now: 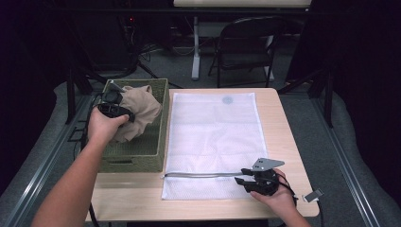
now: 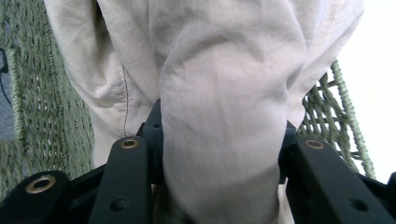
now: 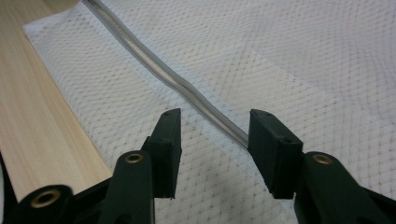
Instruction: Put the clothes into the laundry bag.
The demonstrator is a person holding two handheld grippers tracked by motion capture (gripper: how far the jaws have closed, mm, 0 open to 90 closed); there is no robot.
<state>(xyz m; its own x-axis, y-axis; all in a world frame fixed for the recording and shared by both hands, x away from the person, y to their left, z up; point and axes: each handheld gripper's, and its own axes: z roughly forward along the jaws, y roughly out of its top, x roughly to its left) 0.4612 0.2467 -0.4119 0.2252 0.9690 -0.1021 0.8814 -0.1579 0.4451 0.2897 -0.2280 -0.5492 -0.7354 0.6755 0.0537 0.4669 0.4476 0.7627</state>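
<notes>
Now beige garment (image 2: 219, 93) within left gripper (image 2: 219, 149).

A lab or recording studio, by the look of it: black curtains (image 1: 364, 71) wall in a small wooden bench (image 1: 283, 123), cables (image 1: 142, 52) trail over grey carpet, and a folding chair (image 1: 246, 47) stands behind.

The worktop (image 1: 283, 127) is pale wood with a fine grain. The mesh bag (image 1: 213, 137) is white netting with a grey zipper (image 3: 187, 88). The woven basket (image 1: 161, 137) is olive green, the cloth (image 1: 142, 111) plain beige. Both tools (image 1: 116, 111) (image 1: 246, 177) are black.
</notes>
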